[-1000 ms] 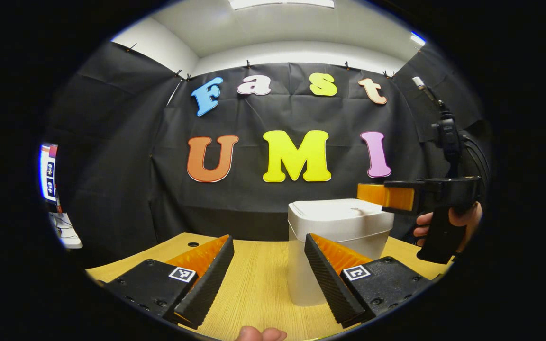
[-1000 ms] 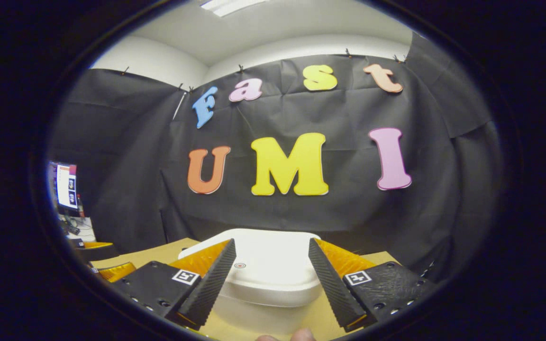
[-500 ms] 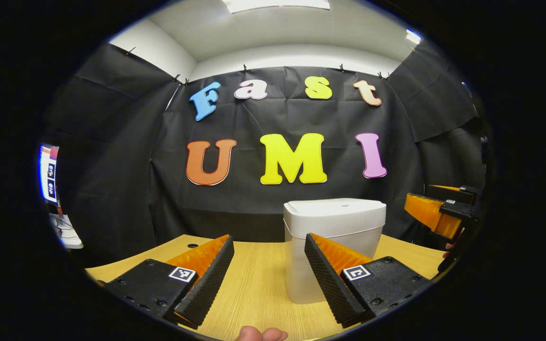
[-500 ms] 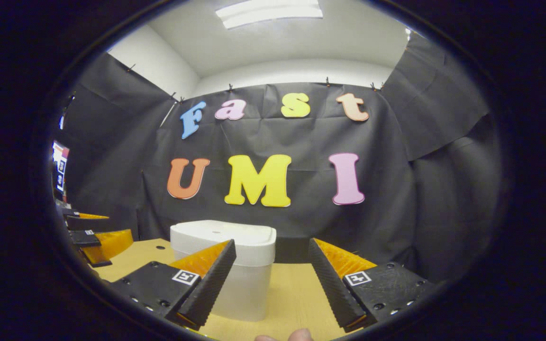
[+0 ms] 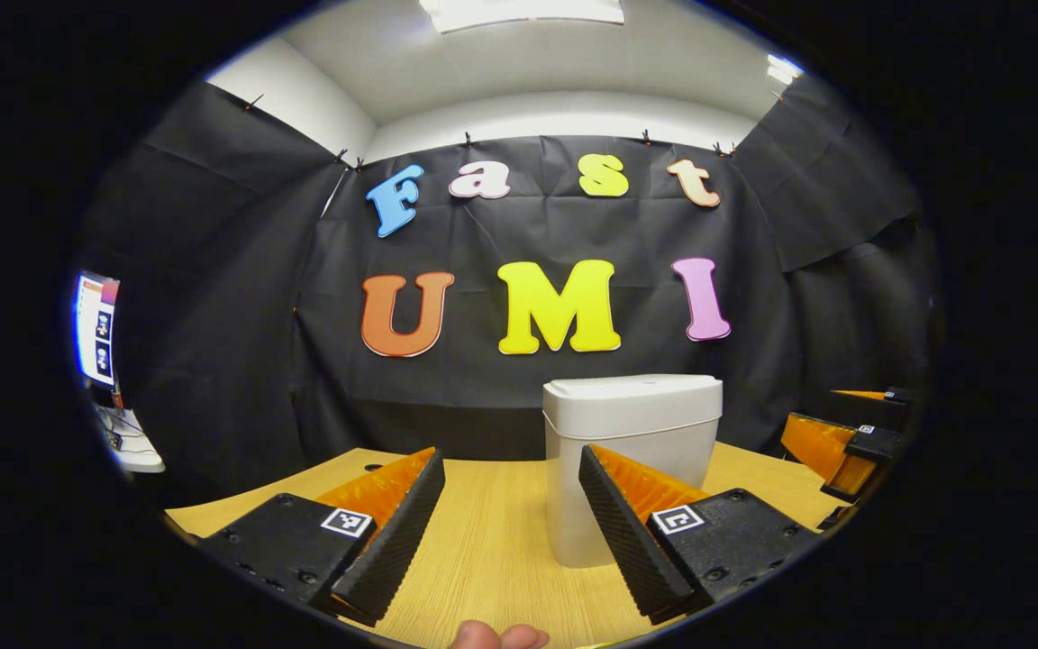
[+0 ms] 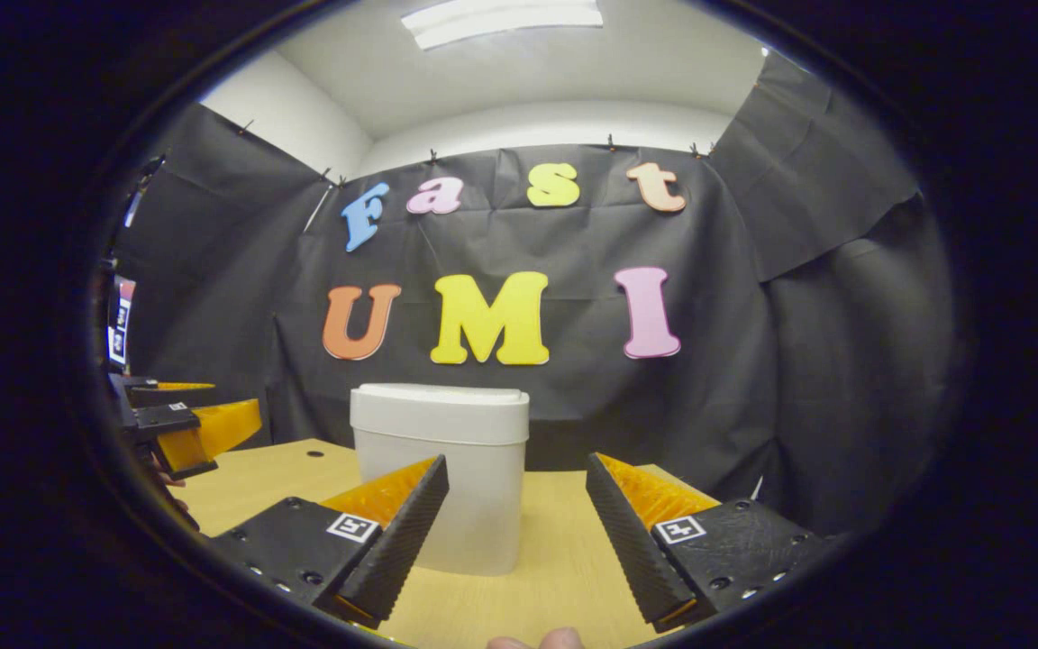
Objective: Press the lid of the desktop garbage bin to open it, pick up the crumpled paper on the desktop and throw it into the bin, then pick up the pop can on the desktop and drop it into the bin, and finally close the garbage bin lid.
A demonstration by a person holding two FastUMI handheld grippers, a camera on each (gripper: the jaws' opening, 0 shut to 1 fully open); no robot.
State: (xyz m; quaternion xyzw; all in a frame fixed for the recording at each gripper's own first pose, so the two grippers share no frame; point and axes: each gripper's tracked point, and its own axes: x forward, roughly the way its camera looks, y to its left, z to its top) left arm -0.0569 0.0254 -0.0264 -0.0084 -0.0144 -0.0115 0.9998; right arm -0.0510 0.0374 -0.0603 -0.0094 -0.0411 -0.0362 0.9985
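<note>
Ahead of both grippers, on the wooden desktop point(image 5: 492, 532): the white garbage bin point(image 5: 632, 469), upright, lid point(image 5: 632, 394) down flat.

Left gripper point(image 5: 512, 518): jaws spread wide, nothing between them, held low just over the desktop.
Right gripper point(image 6: 517, 523): same, wide apart and empty, also low.
Bin vs left gripper: ahead and a bit right of centre; its lower right side sits behind the right-hand finger. Apart, no contact.
Bin vs right gripper: ahead and left of centre, base partly behind the left-hand finger. Apart, no contact.
Grippers vs each other: one either side of the bin. From the left gripper view the right one sits far right, past the bin; from the right gripper view the left one sits far left.
Paper, can: can't place either from these views.
Step in hand (my read): lid looks closed and both tools are backed off at rest height, so this is either the very start or the very end. Can't tell which.
If start: raise one gripper above lid height, come down on the lid top near its front edge, press straight down, don't shove sideways. The bin looks light and could slide or tip.
If end: check the lid seam is even all round, then keep both tools clear.
Risk: low approach from here would hit the bin wall, not the lid.
</note>
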